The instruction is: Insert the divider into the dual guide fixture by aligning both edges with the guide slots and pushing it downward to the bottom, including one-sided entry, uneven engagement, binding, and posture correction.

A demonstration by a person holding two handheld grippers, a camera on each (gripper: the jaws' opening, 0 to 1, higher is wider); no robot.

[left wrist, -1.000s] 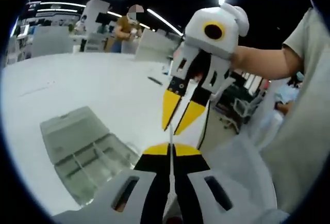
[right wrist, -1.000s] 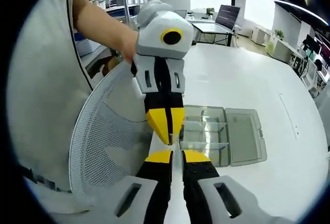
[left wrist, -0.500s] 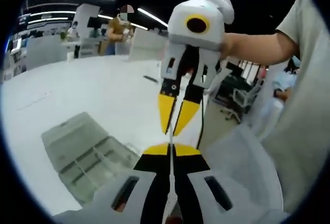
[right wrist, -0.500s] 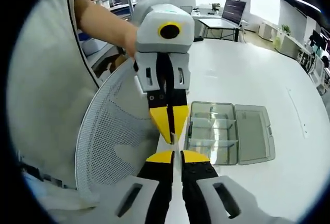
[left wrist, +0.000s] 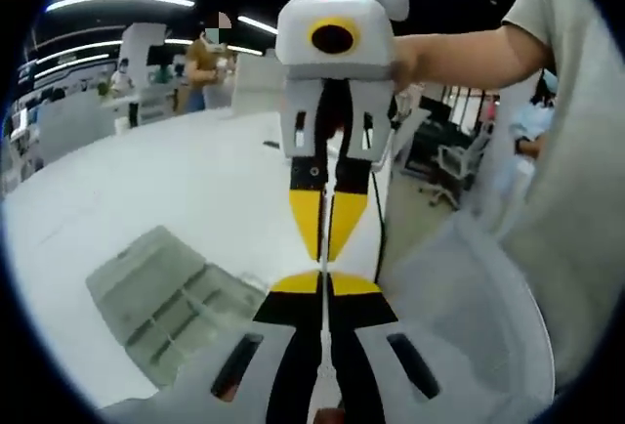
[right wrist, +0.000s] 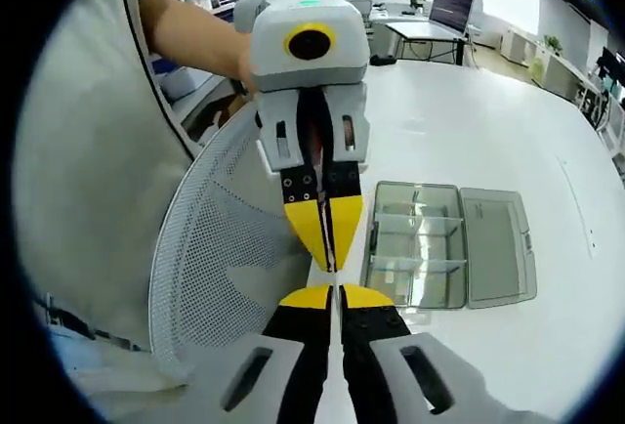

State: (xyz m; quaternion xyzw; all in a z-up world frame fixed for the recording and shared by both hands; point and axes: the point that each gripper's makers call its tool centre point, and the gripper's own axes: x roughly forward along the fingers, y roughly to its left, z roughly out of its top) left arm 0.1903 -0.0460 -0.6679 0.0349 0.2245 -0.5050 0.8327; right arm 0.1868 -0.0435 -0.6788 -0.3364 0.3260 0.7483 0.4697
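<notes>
In the left gripper view, the left claw (left wrist: 324,282) rises from the bottom centre, closed on a thin white divider (left wrist: 326,224) seen edge-on, whose far end the right claw (left wrist: 327,248) pinches from above. The right gripper view mirrors this: the right claw (right wrist: 335,294) and left claw (right wrist: 330,260) meet tip to tip. The clear fixture (right wrist: 415,245) lies open on the white bench (right wrist: 469,131), centre right, beside a mesh chair (right wrist: 220,268).

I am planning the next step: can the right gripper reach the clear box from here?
Probably yes. The box lies open on the table beside the right gripper, with nothing above it. But the left gripper meets its fingers tip to tip and may need to follow.
</notes>
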